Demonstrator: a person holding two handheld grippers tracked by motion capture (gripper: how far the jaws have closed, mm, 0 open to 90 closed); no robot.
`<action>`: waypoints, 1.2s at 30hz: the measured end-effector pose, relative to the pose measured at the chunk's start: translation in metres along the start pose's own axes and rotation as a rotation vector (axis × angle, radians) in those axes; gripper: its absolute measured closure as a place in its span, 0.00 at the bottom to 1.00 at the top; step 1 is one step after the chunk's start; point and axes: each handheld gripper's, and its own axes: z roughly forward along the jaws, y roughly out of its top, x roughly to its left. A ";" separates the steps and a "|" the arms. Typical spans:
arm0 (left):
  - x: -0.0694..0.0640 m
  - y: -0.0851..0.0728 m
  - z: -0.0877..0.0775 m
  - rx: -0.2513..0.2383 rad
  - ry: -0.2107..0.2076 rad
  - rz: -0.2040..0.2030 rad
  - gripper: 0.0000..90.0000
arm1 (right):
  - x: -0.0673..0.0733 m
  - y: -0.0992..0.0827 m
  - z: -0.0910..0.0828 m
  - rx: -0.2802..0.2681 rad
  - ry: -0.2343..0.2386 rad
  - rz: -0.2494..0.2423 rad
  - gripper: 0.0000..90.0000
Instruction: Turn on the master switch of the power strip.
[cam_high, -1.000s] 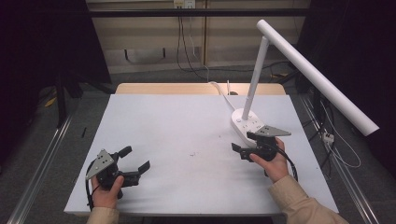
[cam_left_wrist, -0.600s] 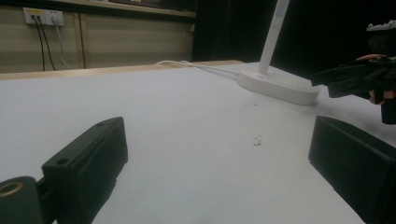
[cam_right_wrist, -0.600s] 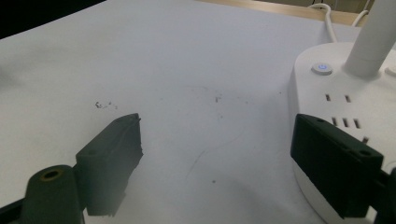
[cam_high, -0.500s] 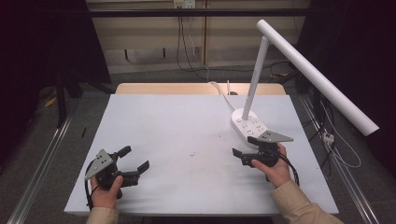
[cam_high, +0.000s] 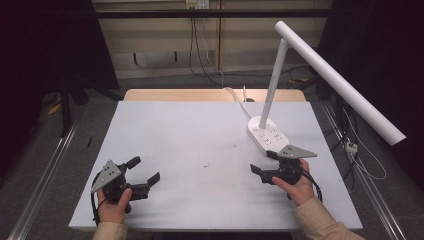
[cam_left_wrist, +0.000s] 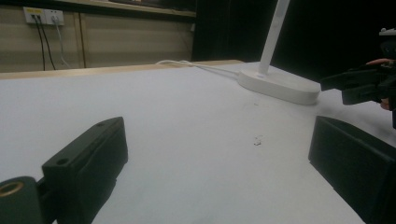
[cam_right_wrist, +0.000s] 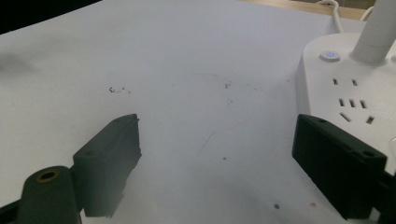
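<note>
My left gripper (cam_high: 144, 169) rests low over the white table (cam_high: 190, 130) near its front left corner, held in a hand. Its jaws stand wide open with nothing between them, as the left gripper view (cam_left_wrist: 219, 154) also has it. My right gripper (cam_high: 262, 161) is at the front right, just short of the near end of the white lamp base (cam_high: 267, 137). Its jaws are open and empty, pointing left across the table. In the right gripper view (cam_right_wrist: 219, 154) bare table lies between the jaws, and the lamp base (cam_right_wrist: 350, 88) with its sockets lies beyond the right jaw.
The desk lamp's pole (cam_high: 272, 85) rises from the base, and its long white head (cam_high: 340, 80) slopes out over the table's right edge. A white cable (cam_high: 237, 97) runs from the base off the far edge. A small speck (cam_high: 206, 164) lies mid-table.
The right gripper has drawn back a little from the lamp base toward the table's near edge. The left gripper has stayed where it was.
</note>
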 end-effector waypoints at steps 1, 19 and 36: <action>0.000 0.000 0.000 0.001 0.001 -0.001 0.05 | 0.000 -0.001 -0.001 -0.001 -0.002 0.004 0.16; 0.000 -0.001 0.000 0.005 0.001 0.001 0.05 | -0.001 -0.010 -0.014 -0.010 0.003 0.010 0.15; 0.000 -0.001 0.000 0.007 0.002 0.003 0.05 | 0.001 -0.015 -0.022 -0.013 0.009 -0.002 0.15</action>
